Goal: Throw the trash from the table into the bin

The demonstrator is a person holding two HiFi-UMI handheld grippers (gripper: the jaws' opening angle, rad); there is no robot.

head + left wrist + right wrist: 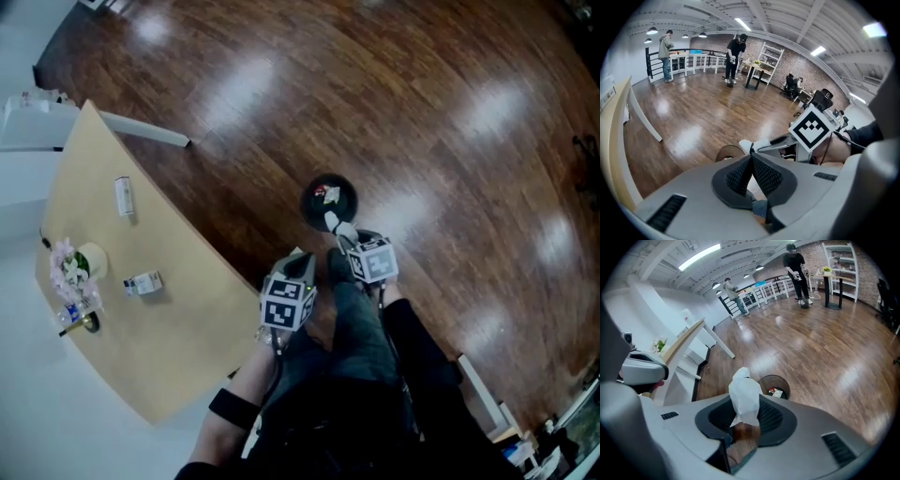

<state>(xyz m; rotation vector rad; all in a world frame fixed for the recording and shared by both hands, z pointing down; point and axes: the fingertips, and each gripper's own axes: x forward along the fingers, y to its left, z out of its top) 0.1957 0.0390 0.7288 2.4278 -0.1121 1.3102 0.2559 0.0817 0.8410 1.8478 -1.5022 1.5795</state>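
Observation:
My right gripper (745, 405) is shut on a crumpled white paper (744, 397), which sticks up between its pads. In the head view this gripper (340, 232) holds the paper (334, 222) at the near edge of the round black bin (328, 200) on the floor. Some trash lies inside the bin (775, 386). To its left, my left gripper (298, 257) hangs lower, off the table's corner. Its pads (740, 174) meet with nothing between them, so this gripper (751, 165) is shut. On the beige table (178, 328) lie a white tube (124, 197) and a small box (143, 283).
A bunch of pale flowers (69, 270) and a white cup (93, 260) stand at the table's left edge. Two people (735, 58) stand far off across the wooden floor, near shelves and railings. A white table leg (142, 130) juts out at the back.

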